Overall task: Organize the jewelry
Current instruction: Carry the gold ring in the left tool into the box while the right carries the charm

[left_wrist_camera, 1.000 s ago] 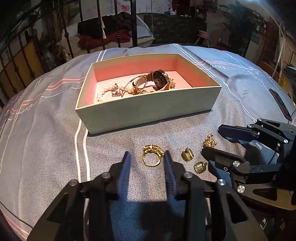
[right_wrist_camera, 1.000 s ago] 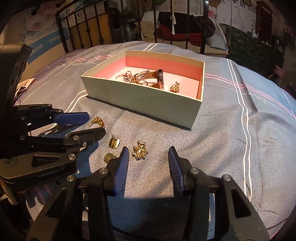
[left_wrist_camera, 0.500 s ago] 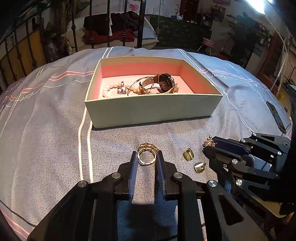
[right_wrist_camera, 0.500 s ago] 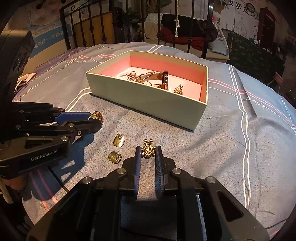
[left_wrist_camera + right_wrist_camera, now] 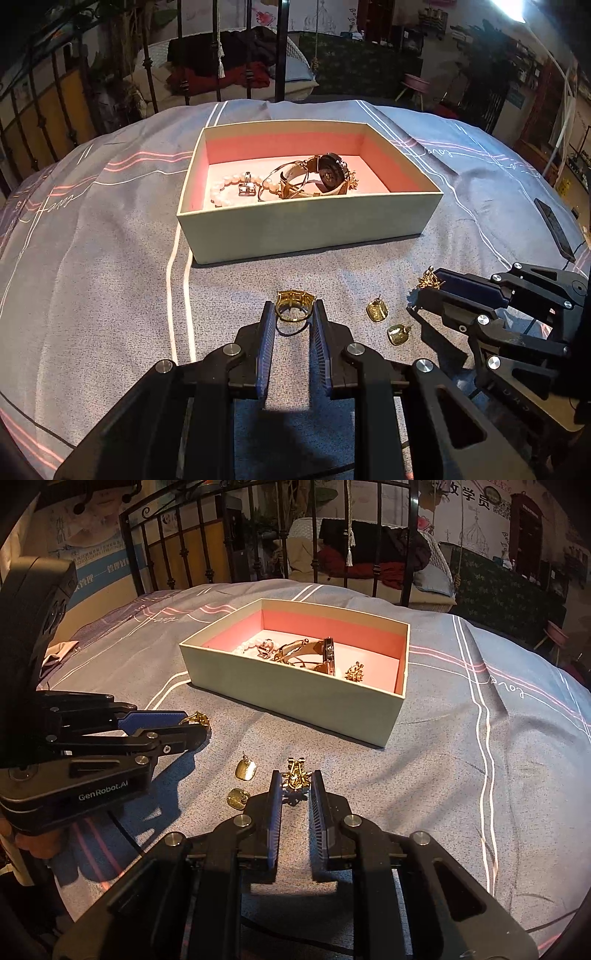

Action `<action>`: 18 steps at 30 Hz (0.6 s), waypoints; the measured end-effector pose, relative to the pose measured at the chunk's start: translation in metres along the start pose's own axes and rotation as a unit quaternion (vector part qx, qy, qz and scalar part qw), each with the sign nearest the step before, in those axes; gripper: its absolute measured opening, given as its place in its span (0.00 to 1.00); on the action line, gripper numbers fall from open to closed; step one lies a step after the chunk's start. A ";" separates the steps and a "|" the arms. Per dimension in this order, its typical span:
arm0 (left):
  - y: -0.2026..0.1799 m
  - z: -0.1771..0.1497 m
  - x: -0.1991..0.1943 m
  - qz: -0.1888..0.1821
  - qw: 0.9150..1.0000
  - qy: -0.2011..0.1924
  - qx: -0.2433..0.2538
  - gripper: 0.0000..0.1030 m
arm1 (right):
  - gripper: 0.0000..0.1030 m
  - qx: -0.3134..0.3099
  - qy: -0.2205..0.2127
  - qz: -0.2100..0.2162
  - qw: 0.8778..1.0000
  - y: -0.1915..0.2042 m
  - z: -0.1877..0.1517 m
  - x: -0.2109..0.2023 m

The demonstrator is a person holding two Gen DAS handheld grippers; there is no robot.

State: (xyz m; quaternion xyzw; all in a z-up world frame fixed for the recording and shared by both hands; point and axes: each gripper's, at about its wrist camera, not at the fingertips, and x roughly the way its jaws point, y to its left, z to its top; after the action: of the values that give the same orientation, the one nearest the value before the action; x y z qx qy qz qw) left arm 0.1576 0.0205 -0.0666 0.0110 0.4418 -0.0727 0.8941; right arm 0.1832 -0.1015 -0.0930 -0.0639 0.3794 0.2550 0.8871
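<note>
Left wrist view: my left gripper [image 5: 294, 314] is clamped on the gold ring [image 5: 294, 305], pinched between the fingertips just above the bedspread [image 5: 110, 288]. Right wrist view: my right gripper [image 5: 295, 783] is closed on the gold floral earring [image 5: 295, 773], held at the tips. Two flat gold square earrings [image 5: 376, 310] lie loose on the cloth between both grippers, near each other, not touching. Farther out sits the open cardboard box [image 5: 306, 225], pink inside, holding a watch [image 5: 330, 171], a pearl bracelet [image 5: 225, 188], a gold bangle [image 5: 284, 181] and another floral earring [image 5: 355, 672] near its right wall. Surface is a grey-blue bedspread with white and pink stripes. Behind: black iron bed rail [image 5: 207, 546], red and dark clothes [image 5: 221, 74], dim cluttered room.
</note>
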 end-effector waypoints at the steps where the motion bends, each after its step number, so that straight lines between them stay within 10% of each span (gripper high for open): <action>1: 0.001 0.002 -0.004 -0.001 1.000 -0.006 -0.001 0.20 | 0.16 0.001 -0.006 0.001 1.000 0.000 0.001 -0.002; 18: 0.015 0.061 -0.018 -0.021 0.998 -0.048 -0.032 0.20 | 0.16 0.016 -0.073 0.007 0.997 -0.019 0.063 -0.013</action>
State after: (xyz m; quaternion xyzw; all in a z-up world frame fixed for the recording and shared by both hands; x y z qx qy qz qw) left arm 0.1974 0.0326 -0.0157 -0.0307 0.4006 -0.0775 0.9124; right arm 0.2253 -0.1034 -0.0410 -0.0282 0.3177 0.2586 0.9118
